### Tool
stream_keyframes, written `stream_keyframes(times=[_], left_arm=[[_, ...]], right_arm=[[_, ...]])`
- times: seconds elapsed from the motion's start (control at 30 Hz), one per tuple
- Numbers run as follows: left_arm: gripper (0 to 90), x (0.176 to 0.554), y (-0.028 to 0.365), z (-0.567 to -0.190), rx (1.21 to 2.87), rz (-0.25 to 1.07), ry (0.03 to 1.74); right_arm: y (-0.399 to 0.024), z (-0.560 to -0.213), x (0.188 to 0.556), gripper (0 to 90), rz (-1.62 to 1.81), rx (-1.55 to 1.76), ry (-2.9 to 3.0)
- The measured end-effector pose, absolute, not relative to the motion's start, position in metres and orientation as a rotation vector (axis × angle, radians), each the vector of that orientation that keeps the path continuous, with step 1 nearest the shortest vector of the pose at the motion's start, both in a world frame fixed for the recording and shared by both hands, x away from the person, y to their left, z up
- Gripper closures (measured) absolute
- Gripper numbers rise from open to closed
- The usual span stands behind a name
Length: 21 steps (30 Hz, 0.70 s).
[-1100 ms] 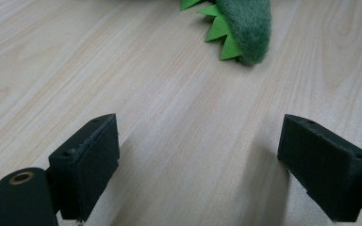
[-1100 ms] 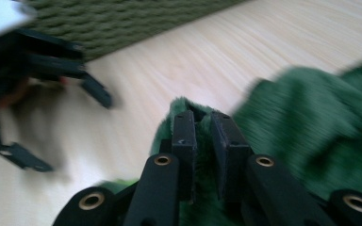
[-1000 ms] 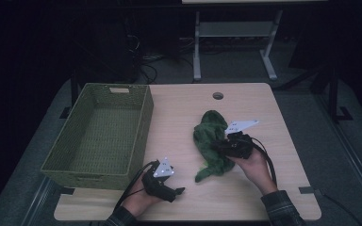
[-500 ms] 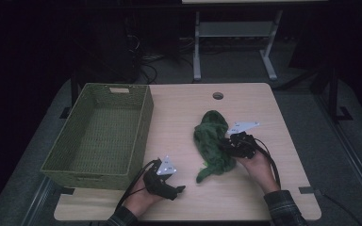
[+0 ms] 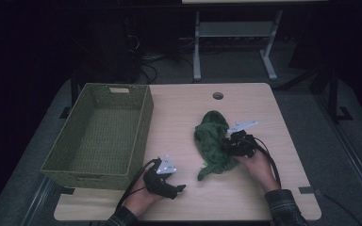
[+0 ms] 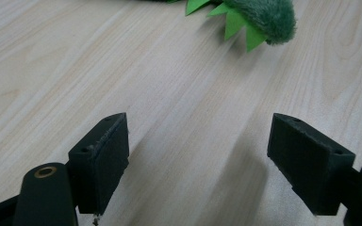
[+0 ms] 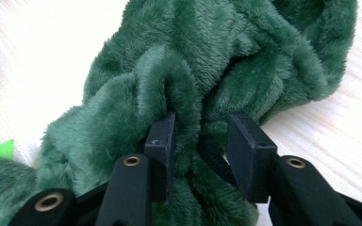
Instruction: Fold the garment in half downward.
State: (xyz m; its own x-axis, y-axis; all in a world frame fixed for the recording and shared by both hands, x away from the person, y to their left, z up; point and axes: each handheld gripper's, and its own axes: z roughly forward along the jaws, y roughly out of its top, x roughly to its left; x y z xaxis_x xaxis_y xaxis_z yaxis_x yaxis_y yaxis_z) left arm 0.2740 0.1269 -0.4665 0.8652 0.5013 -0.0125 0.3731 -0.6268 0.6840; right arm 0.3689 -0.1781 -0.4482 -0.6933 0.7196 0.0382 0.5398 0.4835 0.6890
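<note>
Dim room; grey floor [image 5: 330, 141], white metal stand [image 5: 235, 33] behind table [image 5: 245, 197].

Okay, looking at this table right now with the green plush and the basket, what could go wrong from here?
1. The right gripper has its jaws around only a fold of the green plush toy, with a gap on one side. If lifted, the fold might slip out.
2. The toy's tail with felt spikes lies loose on the table and could drag or snag.
3. The left gripper sits open, apart from the toy, so it gives no support on the way to the basket.
</note>
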Motion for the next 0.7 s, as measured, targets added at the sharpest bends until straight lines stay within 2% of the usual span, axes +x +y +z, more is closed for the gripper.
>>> stream_keyframes(times=[0.23,0.33,0.5,0.7], left_arm=[[20.7,0.275,0.127,-0.465,2.303,0.227,0.635],[21.1,0.277,0.125,-0.462,2.289,0.215,0.633],[24.6,0.281,0.121,-0.454,2.262,0.210,0.628],[33.7,0.288,0.117,-0.448,2.247,0.202,0.631]], right_arm=[[-0.194,-0.423,0.364,55.6,1.233,1.070,2.420],[-0.207,-0.414,0.359,55.7,1.284,1.081,2.383],[-0.227,-0.421,0.355,61.8,1.222,1.133,2.401],[-0.238,-0.432,0.349,63.7,1.198,1.157,2.448]])
